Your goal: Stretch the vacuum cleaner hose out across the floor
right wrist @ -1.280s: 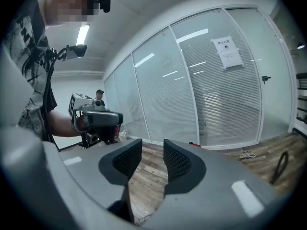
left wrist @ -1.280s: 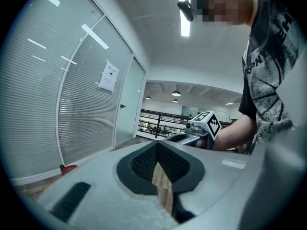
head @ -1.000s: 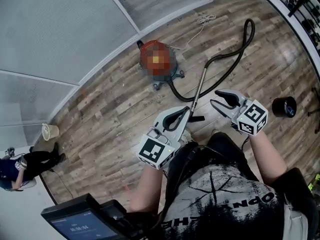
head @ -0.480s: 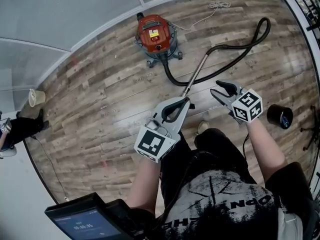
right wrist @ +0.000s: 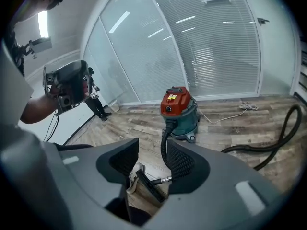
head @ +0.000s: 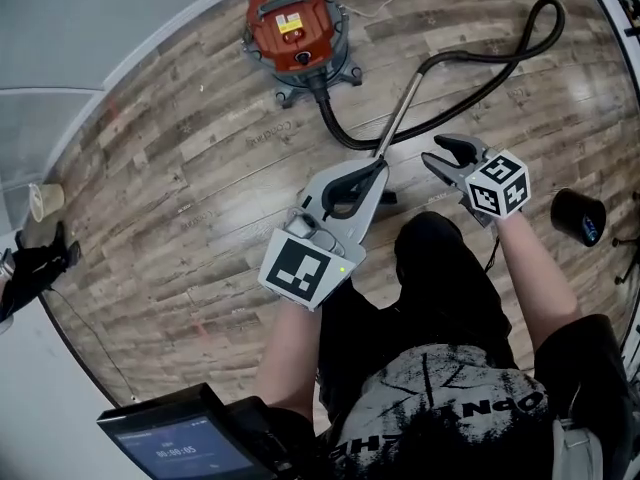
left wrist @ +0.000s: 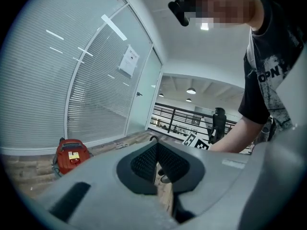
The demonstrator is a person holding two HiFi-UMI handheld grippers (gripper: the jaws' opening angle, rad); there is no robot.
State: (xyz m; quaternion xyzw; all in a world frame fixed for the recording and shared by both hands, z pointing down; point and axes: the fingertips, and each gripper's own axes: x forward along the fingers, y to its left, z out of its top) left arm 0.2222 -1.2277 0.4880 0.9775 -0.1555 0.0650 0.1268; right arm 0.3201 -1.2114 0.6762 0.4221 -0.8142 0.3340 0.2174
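Observation:
The red vacuum cleaner (head: 290, 23) stands on the wood floor near the glass wall. Its black hose (head: 500, 68) runs from the body, loops off to the right and joins a metal wand (head: 400, 118). The wand ends at a black floor nozzle (right wrist: 146, 186) by the person's feet. My left gripper (head: 380, 165) is shut and empty, held in the air above the wand's lower end. My right gripper (head: 435, 150) hovers just right of the wand with its jaws opening and nothing between them. The vacuum (right wrist: 180, 109) and hose (right wrist: 283, 133) lie well beyond its fingers.
A black cylinder (head: 578, 215) stands on the floor at the right. A white cord (right wrist: 242, 108) lies coiled by the wall behind the vacuum. A small pale bin (head: 40, 200) and another person (head: 30, 263) are at the far left. A screen (head: 180, 448) sits below.
The view has swung, so the vacuum now sits higher and further left. The right gripper's jaws have spread wider. The left gripper stays shut over the wand's end.

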